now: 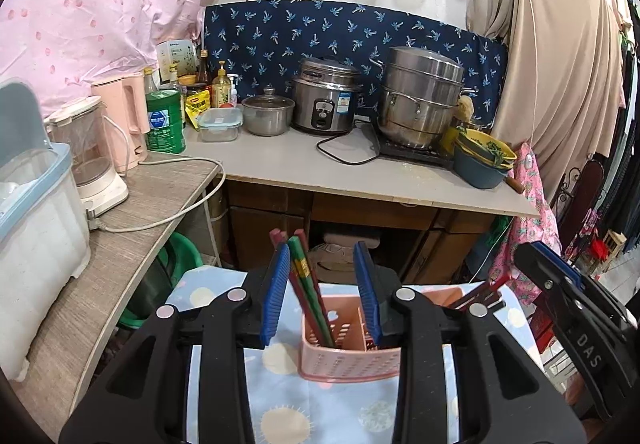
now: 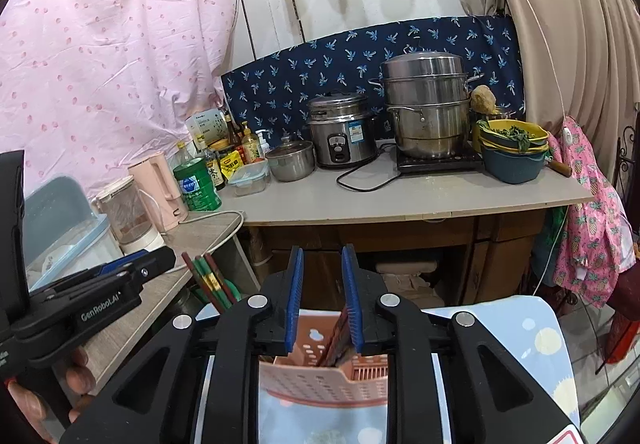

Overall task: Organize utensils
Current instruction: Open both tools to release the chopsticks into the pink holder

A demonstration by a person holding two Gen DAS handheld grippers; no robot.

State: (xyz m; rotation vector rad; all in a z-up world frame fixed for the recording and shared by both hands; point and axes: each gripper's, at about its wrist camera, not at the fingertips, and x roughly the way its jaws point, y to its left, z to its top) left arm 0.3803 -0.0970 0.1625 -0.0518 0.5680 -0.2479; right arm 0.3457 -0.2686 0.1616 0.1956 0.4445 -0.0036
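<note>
Pink perforated plastic forms the utensil holder (image 1: 348,352), which stands on a light-blue patterned cloth (image 1: 288,404) near that cloth's far edge. Red and green chopsticks (image 1: 306,280) lean in the holder's left compartment, tilted against the left pad of the left gripper (image 1: 326,284), whose jaws stand parted with free room to the right of the sticks. Dark chopsticks (image 2: 338,336) stand in the other compartment, beside the right pad of the right gripper (image 2: 322,300), its jaws apart, not clamping. Open floor lies beyond the cloth, before the wooden cabinet (image 2: 400,240).
</note>
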